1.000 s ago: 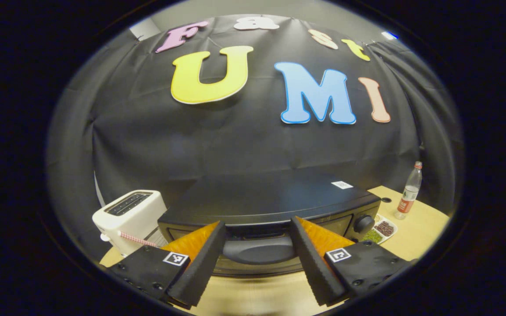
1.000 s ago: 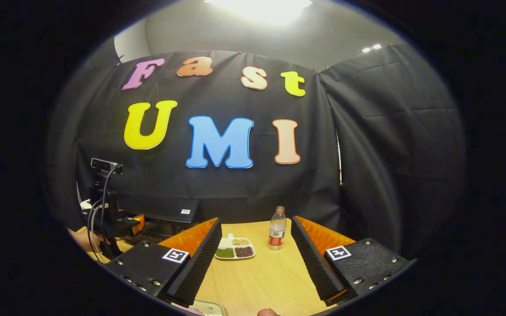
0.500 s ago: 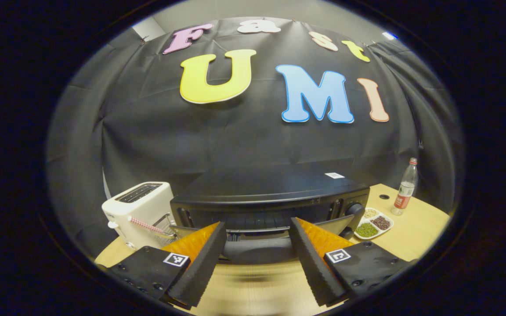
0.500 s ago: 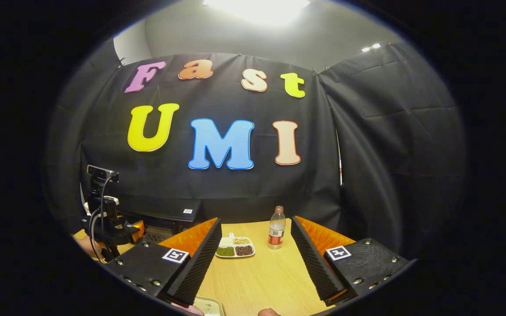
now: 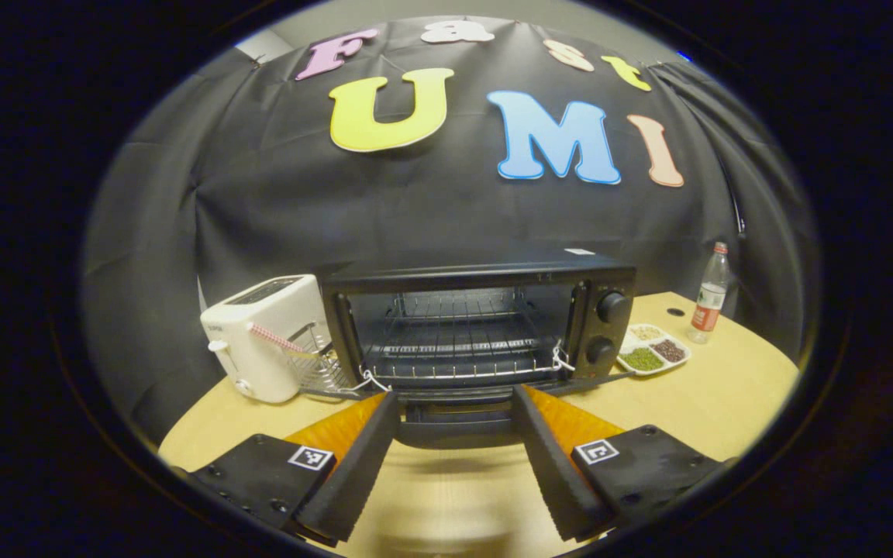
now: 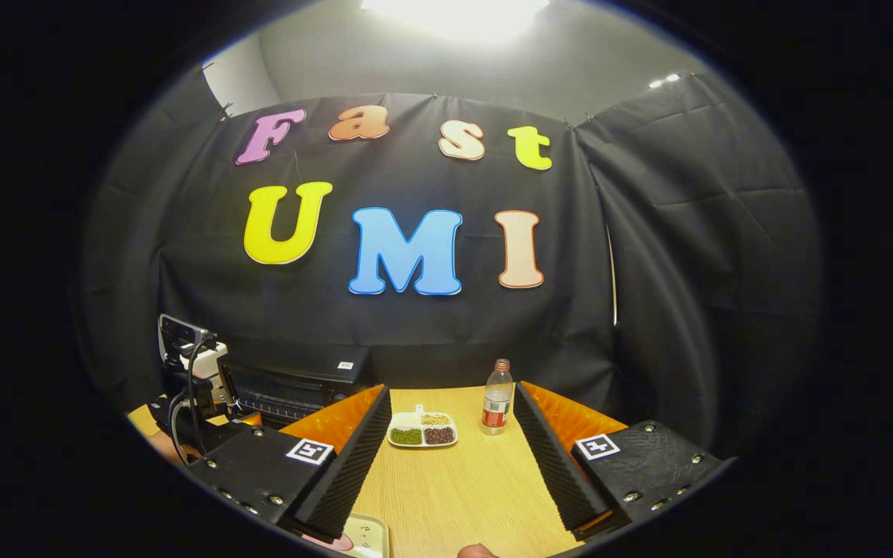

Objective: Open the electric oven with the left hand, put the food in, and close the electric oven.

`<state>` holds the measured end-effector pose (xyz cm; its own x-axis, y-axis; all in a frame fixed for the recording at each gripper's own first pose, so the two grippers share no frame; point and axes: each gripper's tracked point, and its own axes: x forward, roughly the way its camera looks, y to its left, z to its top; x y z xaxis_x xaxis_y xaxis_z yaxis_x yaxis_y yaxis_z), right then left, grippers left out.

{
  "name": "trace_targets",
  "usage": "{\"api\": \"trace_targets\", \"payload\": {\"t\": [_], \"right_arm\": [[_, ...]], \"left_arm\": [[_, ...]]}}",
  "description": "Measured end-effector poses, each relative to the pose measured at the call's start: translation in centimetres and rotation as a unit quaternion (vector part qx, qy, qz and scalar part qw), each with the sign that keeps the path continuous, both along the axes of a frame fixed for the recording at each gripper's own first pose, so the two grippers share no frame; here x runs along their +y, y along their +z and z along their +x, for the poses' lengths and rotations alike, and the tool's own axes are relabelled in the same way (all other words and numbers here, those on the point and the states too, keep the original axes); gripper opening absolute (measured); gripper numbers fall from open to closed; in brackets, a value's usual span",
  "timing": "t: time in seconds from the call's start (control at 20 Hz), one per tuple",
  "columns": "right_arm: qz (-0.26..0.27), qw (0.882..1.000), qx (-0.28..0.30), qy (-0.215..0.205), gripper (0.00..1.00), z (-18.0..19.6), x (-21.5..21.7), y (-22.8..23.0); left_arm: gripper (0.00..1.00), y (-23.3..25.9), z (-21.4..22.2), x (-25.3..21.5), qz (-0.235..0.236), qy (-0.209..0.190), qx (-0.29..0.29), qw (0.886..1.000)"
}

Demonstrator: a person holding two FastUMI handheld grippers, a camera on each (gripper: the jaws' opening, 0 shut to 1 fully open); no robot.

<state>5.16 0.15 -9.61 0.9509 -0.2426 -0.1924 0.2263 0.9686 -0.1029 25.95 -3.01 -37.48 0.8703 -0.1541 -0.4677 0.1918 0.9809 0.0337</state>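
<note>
Oven door (image 5: 453, 418) first: it hangs dropped down in front of the electric oven (image 5: 477, 325), which sits near the middle of the left gripper view, just beside a white toaster (image 5: 264, 335) at its 9 o'clock. The door's broad dark handle lies between the left gripper (image 5: 453, 453) fingers, but the jaws stand wide apart and I cannot tell whether either finger touches it. Inside, a wire rack (image 5: 458, 349) spans the cavity.

I judge the door to be stiff and hinged at its bottom edge, fairly heavy for its size, with glass that would not welcome a slam. The handle's rounded bar is the sensible hold: grip it near the centre so the door swings evenly, and expect smooth plastic that may slip under a light pinch.

From the right gripper view, the right gripper (image 6: 453, 457) also has its jaws spread and holds nothing. At about 7 o'clock, at the very bottom edge, part of a pale tray (image 6: 365, 536) peeks in; whether that is the food I cannot say. A divided dish of beans (image 6: 422, 432) and a bottle (image 6: 498, 397) stand at 12 o'clock on the tabletop (image 6: 462, 496). The dish looks light and rigid, but its loose contents would spill if tipped; hold it level by the rim.
</note>
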Motion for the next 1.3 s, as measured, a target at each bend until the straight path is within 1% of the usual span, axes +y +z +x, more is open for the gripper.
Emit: {"api": "trace_targets", "payload": {"t": [0.05,0.1,0.15,0.2,0.25,0.3,0.35,0.4,0.45,0.6,0.65,0.75,0.9,0.95,1.0,1.2,1.3], "right_arm": [[0.000,1.000,0.001,0.003,0.98,-0.1,-0.1,-0.1],[-0.001,1.000,0.001,0.003,0.98,-0.2,-0.2,0.0],[0.001,1.000,0.001,0.004,0.98,-0.3,-0.4,0.1],[0.003,1.000,0.003,0.005,0.98,-0.4,-0.4,0.1],[0.005,1.000,0.005,0.007,0.98,-0.5,-0.4,-0.1],[0.006,1.000,0.007,0.008,0.98,-0.6,-0.5,-0.2],[0.006,1.000,0.008,0.009,0.98,-0.9,-0.6,-0.2],[0.006,1.000,0.008,0.010,0.98,-0.9,-0.6,-0.1],[0.005,1.000,0.010,0.012,0.98,-1.0,-0.5,-0.1],[0.000,1.000,0.016,0.020,0.98,-1.2,-0.5,-0.3],[0.001,1.000,0.015,0.023,0.98,-1.2,-0.4,-0.1],[0.007,0.999,0.014,0.033,0.98,-1.2,-0.1,-0.2],[0.024,0.998,0.023,0.057,0.98,-0.9,1.0,-1.0],[0.031,0.997,0.029,0.067,0.98,-0.8,1.3,-1.5],[0.039,0.995,0.039,0.078,0.98,-0.6,1.8,-2.2],[0.081,0.985,0.084,0.128,0.98,-0.3,3.8,-5.0],[0.102,0.977,0.110,0.150,0.98,-0.4,4.7,-6.7]], "left_arm": [[1.00,-0.5,-0.5,0.0,0.002,0.004,0.006,1.000],[0.98,-0.8,-0.9,0.0,0.002,0.009,0.011,1.000],[1.00,-1.2,-1.4,0.1,0.001,0.013,0.017,1.000],[0.98,-1.6,-1.8,0.1,-0.001,0.017,0.024,1.000],[1.00,-2.1,-2.2,0.0,-0.002,0.019,0.031,0.999],[0.97,-2.5,-2.5,0.1,-0.002,0.019,0.038,0.999],[0.97,-3.1,-2.9,0.1,0.000,0.019,0.045,0.999],[1.00,-3.6,-3.2,0.2,0.005,0.019,0.050,0.999],[0.97,-4.1,-3.5,0.0,0.008,0.017,0.056,0.998],[1.00,-4.9,-4.5,-1.1,0.003,0.011,0.073,0.997],[0.98,-4.6,-4.9,-1.5,-0.002,0.008,0.071,0.997],[0.98,-2.7,-5.3,-2.1,-0.013,0.001,0.054,0.998],[0.98,1.9,-5.7,-2.4,-0.023,-0.010,0.009,1.000],[0.91,3.8,-6.0,-2.3,-0.027,-0.010,-0.009,1.000],[1.00,5.9,-6.1,-2.2,-0.029,-0.010,-0.027,0.999],[0.98,14.3,-7.7,-0.9,-0.046,-0.004,-0.090,0.995],[0.97,16.9,-8.7,0.0,-0.049,0.003,-0.110,0.993]]}}
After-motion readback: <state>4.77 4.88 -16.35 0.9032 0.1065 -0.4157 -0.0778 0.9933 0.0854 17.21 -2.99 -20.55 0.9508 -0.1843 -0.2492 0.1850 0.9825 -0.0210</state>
